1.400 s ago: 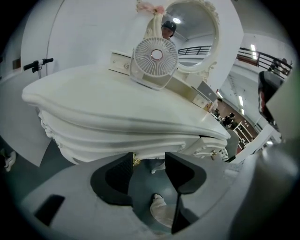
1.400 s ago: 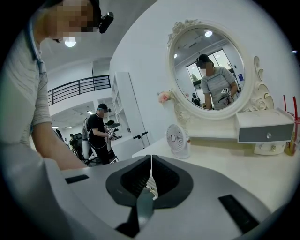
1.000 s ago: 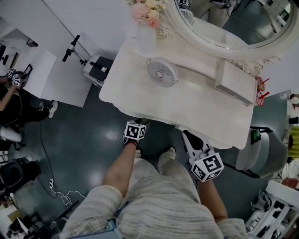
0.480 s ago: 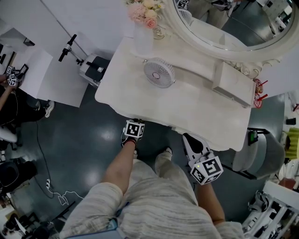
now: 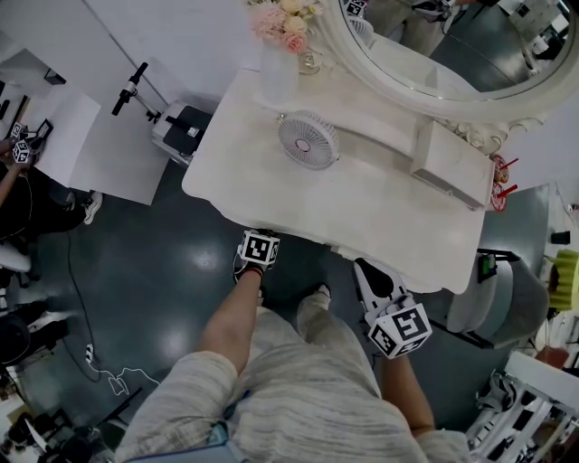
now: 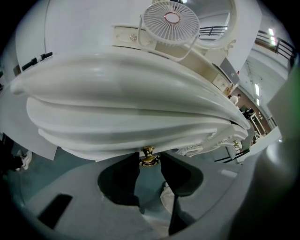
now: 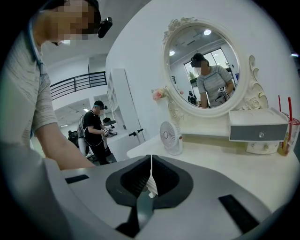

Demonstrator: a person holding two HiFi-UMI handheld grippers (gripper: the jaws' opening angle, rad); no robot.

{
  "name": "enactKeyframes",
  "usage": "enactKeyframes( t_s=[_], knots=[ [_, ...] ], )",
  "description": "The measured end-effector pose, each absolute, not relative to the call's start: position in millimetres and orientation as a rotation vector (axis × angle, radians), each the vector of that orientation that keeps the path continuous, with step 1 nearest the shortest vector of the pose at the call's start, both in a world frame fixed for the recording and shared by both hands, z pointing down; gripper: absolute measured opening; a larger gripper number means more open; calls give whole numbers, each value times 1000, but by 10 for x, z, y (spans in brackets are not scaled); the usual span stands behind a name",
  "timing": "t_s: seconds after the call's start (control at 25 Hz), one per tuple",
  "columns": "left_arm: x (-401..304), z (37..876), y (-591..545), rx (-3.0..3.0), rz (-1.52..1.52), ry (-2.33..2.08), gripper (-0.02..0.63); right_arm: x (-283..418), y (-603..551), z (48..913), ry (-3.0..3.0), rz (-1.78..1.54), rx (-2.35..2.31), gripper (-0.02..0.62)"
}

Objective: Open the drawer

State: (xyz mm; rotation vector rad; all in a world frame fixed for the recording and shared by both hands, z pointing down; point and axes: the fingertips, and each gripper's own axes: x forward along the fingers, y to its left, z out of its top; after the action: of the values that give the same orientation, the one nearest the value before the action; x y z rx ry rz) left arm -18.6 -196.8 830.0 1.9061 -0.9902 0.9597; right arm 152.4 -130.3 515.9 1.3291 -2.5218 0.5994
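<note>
Across mid-frame in head view, white dressing table [image 5: 362, 208], my R gripper [image 7: 151, 163] lower right there, jaws pressed together, empty, my L gripper [image 6: 149, 166] at table's front edge, jaws apart, brass drawer knob [image 6: 148, 156] between them, lower centre of L gripper view.

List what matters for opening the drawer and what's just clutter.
In play:
- brass knob under the dressing table edge
- left claw, open, knob between its tips

Lying about:
- fan
- mirror
- pink flowers
- small drawer box on the tabletop
- right claw, shut, holding nothing
</note>
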Motion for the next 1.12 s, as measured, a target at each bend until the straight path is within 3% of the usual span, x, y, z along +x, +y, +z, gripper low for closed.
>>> enactKeyframes(
  t_s=[1.12],
  knots=[
    [-495, 8341, -1089, 1879, 989, -911, 152, 1253, -1206, 4993, -2580, 539, 1256, 11]
  ],
)
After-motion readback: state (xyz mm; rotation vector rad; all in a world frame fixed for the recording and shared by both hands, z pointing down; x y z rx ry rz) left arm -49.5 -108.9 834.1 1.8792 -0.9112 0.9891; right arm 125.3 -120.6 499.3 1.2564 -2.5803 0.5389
